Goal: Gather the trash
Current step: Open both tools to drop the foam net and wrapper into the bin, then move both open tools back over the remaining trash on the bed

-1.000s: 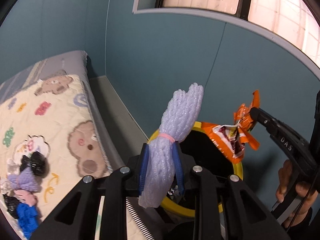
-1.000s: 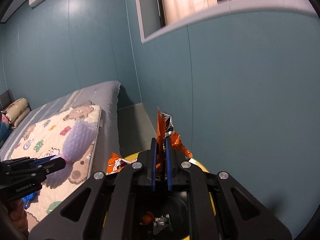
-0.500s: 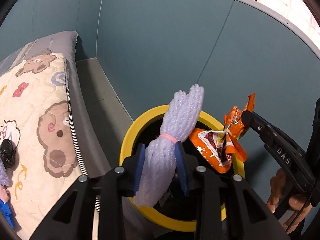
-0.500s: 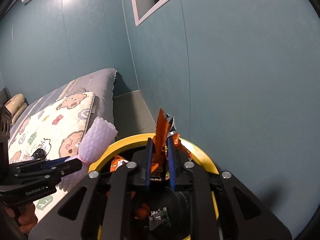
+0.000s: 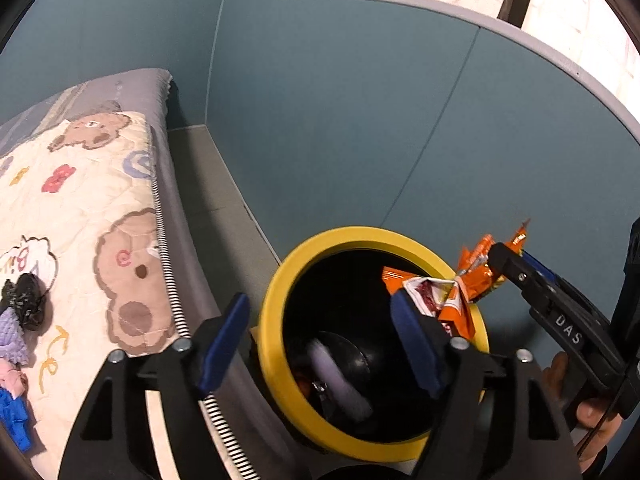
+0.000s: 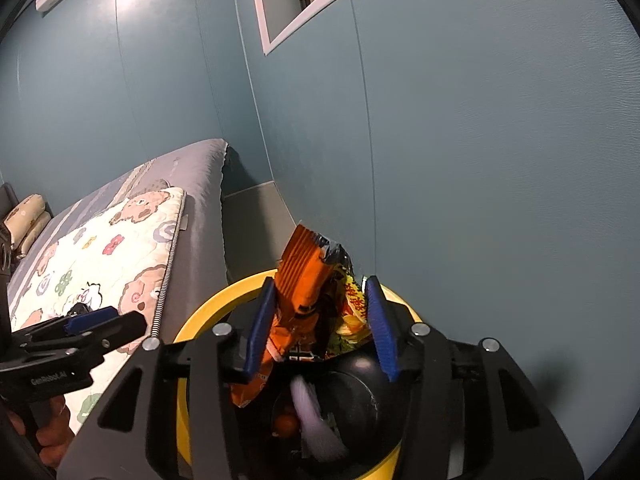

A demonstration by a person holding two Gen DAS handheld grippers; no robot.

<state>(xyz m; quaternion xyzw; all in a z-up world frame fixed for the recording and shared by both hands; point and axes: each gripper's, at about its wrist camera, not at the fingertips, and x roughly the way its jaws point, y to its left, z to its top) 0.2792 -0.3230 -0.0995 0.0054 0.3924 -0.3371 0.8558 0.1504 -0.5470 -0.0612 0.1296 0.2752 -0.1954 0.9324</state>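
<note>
My left gripper hangs over the yellow-rimmed trash bin, its jaws opening wide with nothing between them; a blurred pale purple foam net shows inside the bin below. My right gripper is also opening over the bin, the orange snack wrapper between its blue pads and leaning on the left pad, the right pad clear of it.

Only the left wrist view shows what lies on the bear-print quilt: a crumpled black piece, a purple foam piece and a blue scrap near the picture's left edge. It also catches the right gripper from the side, the wrapper hanging over the bin's far rim, and a hand on its handle.

The right wrist view alone shows a pillow at the bed's far end, and a small orange item deep in the bin. The bin stands between the grey mattress and the teal wall; my own gripper frames block much of its opening.
</note>
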